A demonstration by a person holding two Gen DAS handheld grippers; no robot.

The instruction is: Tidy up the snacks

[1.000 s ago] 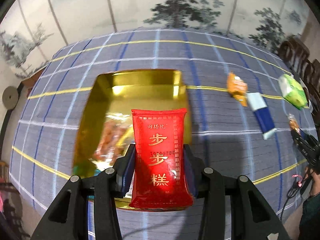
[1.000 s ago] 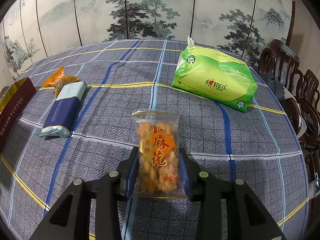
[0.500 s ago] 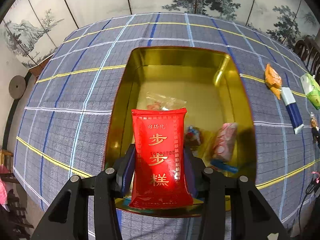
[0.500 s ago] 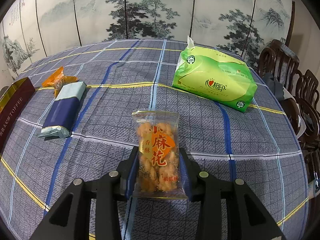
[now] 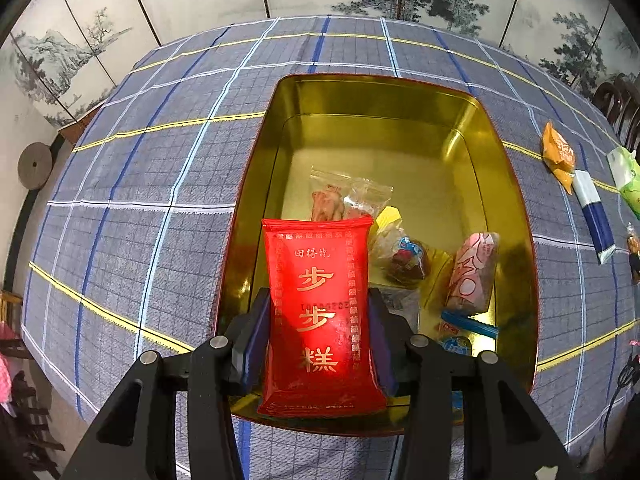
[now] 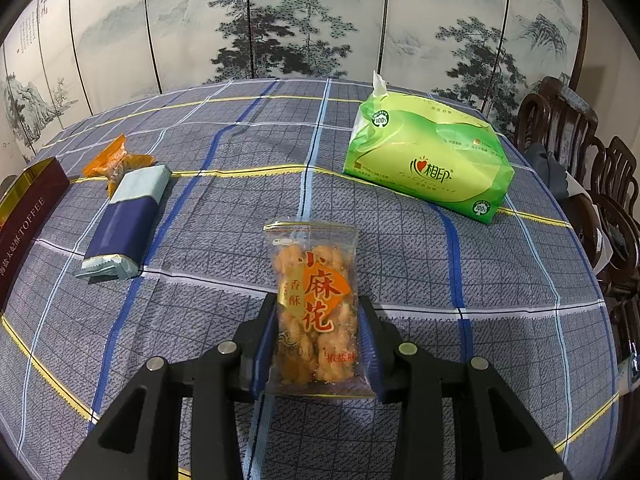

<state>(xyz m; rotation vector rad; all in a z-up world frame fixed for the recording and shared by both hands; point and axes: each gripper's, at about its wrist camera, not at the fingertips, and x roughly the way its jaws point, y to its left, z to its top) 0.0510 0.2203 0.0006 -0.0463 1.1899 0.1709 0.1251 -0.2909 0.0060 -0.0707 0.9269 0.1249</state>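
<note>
**Both grippers loaded: red packet over the tin, fried-twist bag over the cloth**

The left gripper (image 5: pixel 319 316) is clamped on a red snack packet (image 5: pixel 320 312) printed with gold characters, its fingers pressing the packet's two long edges. The packet stands upright in the jaws and hangs above the near end of a gold tin (image 5: pixel 372 100), whose outside is dark red. Inside the tin lie a clear bag of pinkish pieces (image 5: pixel 340 200) towards the middle, a wrapped dark sweet (image 5: pixel 404 258) just right of the red packet, a pink patterned roll (image 5: pixel 474 272) against the right wall, and a small blue wrapper (image 5: pixel 470 324) at the near right corner. What the crumpled yellow wrapper beside the sweet holds is hard to make out.

The right gripper (image 6: pixel 318 340) is closed on a clear bag of fried dough twists (image 6: pixel 314 304), gripped by its sides and held upright above the blue checked tablecloth (image 6: pixel 224 240). On the cloth to the left lies a navy and pale-green bar (image 6: pixel 128 220), with an orange packet (image 6: pixel 114 162) touching its far end. The tin's red side, lettered TOFFEE, shows at the left edge. A green tissue pack (image 6: pixel 428 164) sits far right, near dark wooden chairs (image 6: pixel 580 148). A painted folding screen (image 6: pixel 320 20) stands behind the table.
</note>
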